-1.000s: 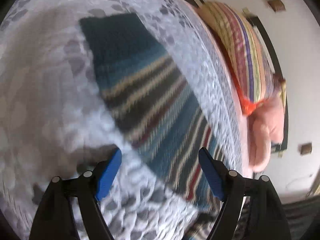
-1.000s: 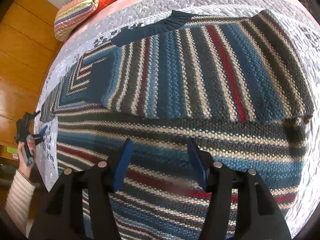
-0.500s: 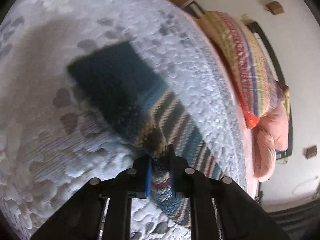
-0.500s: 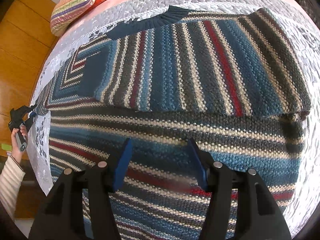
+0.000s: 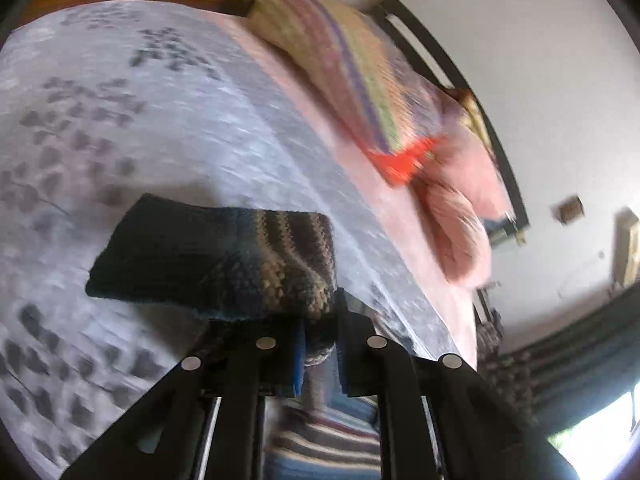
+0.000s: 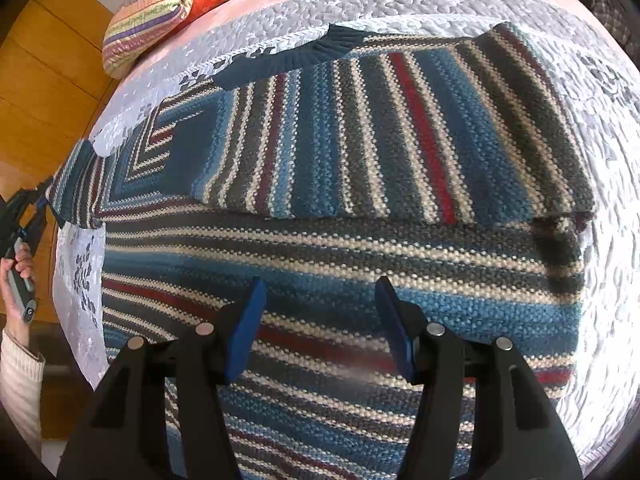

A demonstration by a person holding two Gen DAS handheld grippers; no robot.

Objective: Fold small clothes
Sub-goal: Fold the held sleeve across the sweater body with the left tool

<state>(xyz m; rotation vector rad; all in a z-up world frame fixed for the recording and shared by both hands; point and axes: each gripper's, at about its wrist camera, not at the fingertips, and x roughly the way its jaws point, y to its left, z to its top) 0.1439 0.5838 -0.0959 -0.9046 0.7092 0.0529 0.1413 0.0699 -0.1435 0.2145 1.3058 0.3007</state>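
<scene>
At about nine o'clock in the right wrist view, a hand [image 6: 18,280] in a pale ribbed sleeve [image 6: 18,384] holds the left gripper [image 6: 51,209] at the far end of the striped sweater [image 6: 360,208], where one sleeve reaches past the bed edge. The left wrist view shows that claw clenched on a bunch of the knit, its blue pads [image 5: 299,354] pressed into the wool at six o'clock, with the dark cuff end [image 5: 160,256] lifted off the grey quilted bedspread [image 5: 160,120] and jutting toward nine o'clock; the blur suggests it is moving. Moving right, the sweater lies across the bedspread, its other side already folded over the body and the navy collar [image 6: 304,54] at twelve o'clock. At six o'clock the right gripper [image 6: 320,324] hangs released above the lower stripes, jaws wide apart and gripping nothing. Striped pillows [image 6: 160,12] sit at eleven o'clock. The step in hand looks like the second sleeve fold: the lifted sleeve is to be carried inward over the body. The next move probably calls for the left claw to keep its hold, sweep the sleeve across until it lies flat and aligned with the folded side, then let go, while the right claw could press down on the body so the knit does not drag.
</scene>
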